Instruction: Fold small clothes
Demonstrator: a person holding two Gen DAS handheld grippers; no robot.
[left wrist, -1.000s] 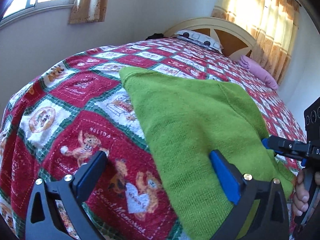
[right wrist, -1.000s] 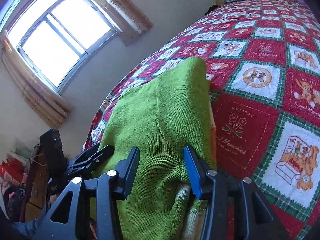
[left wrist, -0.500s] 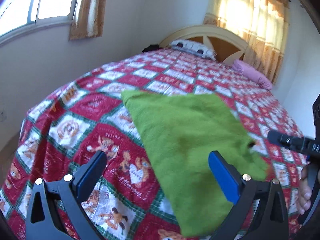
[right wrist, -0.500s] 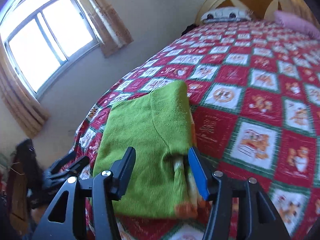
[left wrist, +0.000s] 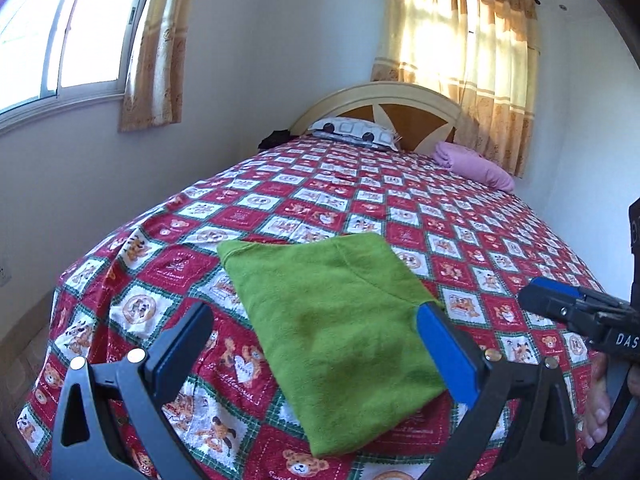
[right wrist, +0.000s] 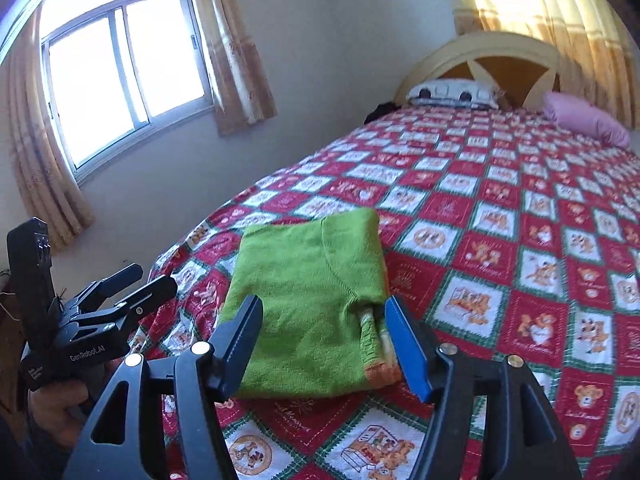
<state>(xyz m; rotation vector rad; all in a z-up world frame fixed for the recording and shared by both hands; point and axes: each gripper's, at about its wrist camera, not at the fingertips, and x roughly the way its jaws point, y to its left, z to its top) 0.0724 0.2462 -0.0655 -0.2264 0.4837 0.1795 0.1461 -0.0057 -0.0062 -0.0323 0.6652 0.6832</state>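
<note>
At the far left, one window [right wrist: 120, 88] with a sliding pane sits between two patterned tan curtains [right wrist: 236, 48], their cloth hanging in soft pleats. One bed [left wrist: 120, 248] fills the room, covered by a quilted spread of red and white squares edged in green, printed with teddy bears. On its near end lies one green sweater [left wrist: 336, 320], a knitted garment folded into a flat, roughly rectangular packet; from the right wrist view its right near corner shows a ribbed cuff with an orange edge. The left gripper [left wrist: 312, 352] hangs above the sweater with its two black fingers, blue-padded on the inside, spread wide and nothing between them. To the right, the right gripper [right wrist: 324, 340] also hovers over the sweater, its jaws opening; the fabric lies below, not pinched by the pads. At the far end stands one rounded cream headboard [left wrist: 384, 108] with amber wooden panels, and against it two pillows: one white with dark ring shapes [left wrist: 356, 134], one plain pink [left wrist: 476, 164]. A second curtained window [left wrist: 460, 60] glows behind them.
</note>
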